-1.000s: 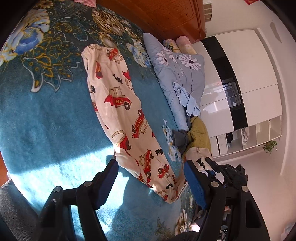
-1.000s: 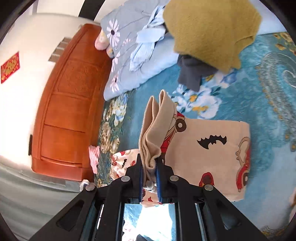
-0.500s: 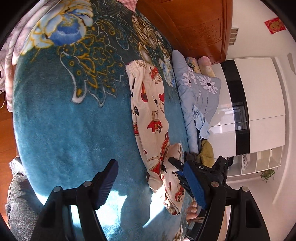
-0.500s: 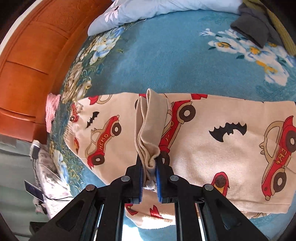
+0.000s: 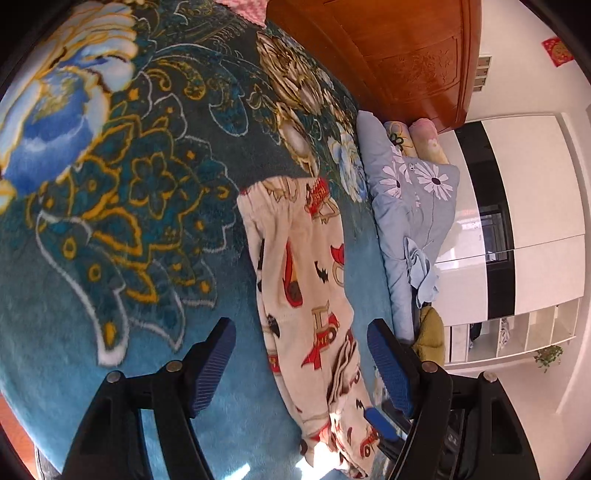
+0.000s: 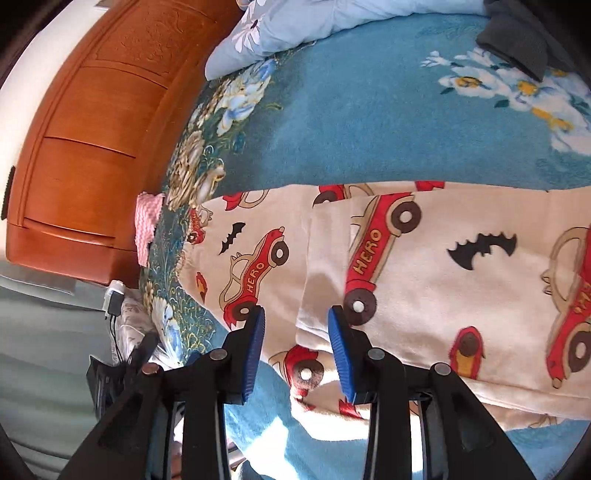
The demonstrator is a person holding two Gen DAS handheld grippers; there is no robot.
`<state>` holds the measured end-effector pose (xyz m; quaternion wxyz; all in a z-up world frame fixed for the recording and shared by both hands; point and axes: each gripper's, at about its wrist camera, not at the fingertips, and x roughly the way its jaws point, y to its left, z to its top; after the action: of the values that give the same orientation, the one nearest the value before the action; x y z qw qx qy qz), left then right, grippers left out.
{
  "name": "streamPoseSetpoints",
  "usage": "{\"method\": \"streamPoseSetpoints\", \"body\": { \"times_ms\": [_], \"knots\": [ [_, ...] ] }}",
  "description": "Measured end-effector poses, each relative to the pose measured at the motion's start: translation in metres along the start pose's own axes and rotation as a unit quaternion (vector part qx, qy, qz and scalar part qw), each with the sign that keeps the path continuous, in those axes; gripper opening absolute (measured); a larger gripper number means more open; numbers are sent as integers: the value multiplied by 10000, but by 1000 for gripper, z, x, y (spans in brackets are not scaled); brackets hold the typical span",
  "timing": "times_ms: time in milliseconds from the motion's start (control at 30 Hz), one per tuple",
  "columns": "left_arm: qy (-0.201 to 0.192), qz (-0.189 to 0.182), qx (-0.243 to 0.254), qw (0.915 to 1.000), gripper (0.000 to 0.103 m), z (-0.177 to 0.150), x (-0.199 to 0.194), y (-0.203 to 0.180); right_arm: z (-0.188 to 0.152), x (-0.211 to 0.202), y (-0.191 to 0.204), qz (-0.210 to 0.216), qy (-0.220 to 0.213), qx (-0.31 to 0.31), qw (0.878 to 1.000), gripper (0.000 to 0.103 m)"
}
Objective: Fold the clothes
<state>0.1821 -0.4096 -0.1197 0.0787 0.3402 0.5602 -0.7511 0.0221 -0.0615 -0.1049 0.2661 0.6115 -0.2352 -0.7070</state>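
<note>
Right gripper [image 6: 297,332] was opening over folded pants [image 6: 424,266], pinching nothing. Left gripper [image 5: 301,365] stood spread and empty. Pants' far end was cut off.

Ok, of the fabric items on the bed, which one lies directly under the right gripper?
The cream car-print pants, folded over on the blue blanket; the grey garment and pale blue duvet lie farther off. The right gripper is opening above them.
</note>
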Motion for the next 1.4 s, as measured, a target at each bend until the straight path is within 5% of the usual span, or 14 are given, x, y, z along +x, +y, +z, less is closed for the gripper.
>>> {"method": "streamPoseSetpoints", "body": {
  "times_ms": [233,300,367,433,567,667,867,1033,1267,1400],
  "knots": [
    [-170,483,-57,9987,75,41,33,5,-24,-78,-45,1,-435,238,9988,39],
    [-214,585,27,9981,66,44,38,3,-30,-96,-62,-22,-575,397,9976,39],
    [-212,815,84,9964,32,45,44,2,-36,-113,-77,-20,-701,582,9958,39],
    [-206,1090,152,9937,19,45,48,0,-40,-128,-92,23,-815,782,9936,39],
    [-415,1245,505,9901,14,36,36,-20,-44,-148,-115,167,-974,1024,9898,39],
    [-568,1152,1328,9828,14,17,18,-67,-42,-158,-128,293,-1073,1132,9873,39],
    [-662,642,3077,9470,14,-49,-9,-182,-41,-173,-156,573,-1262,1242,9825,39],
    [-175,438,4072,9121,14,-134,16,-245,-52,-187,-186,1539,-1650,1517,9623,42],
    [1021,1047,4612,8752,13,-254,104,-231,-54,-199,-215,2637,-2057,2140,9178,46],
    [1427,1320,4681,8620,14,-297,127,-209,-54,-200,-221,2817,-2108,2229,9091,46]
  ]
}}
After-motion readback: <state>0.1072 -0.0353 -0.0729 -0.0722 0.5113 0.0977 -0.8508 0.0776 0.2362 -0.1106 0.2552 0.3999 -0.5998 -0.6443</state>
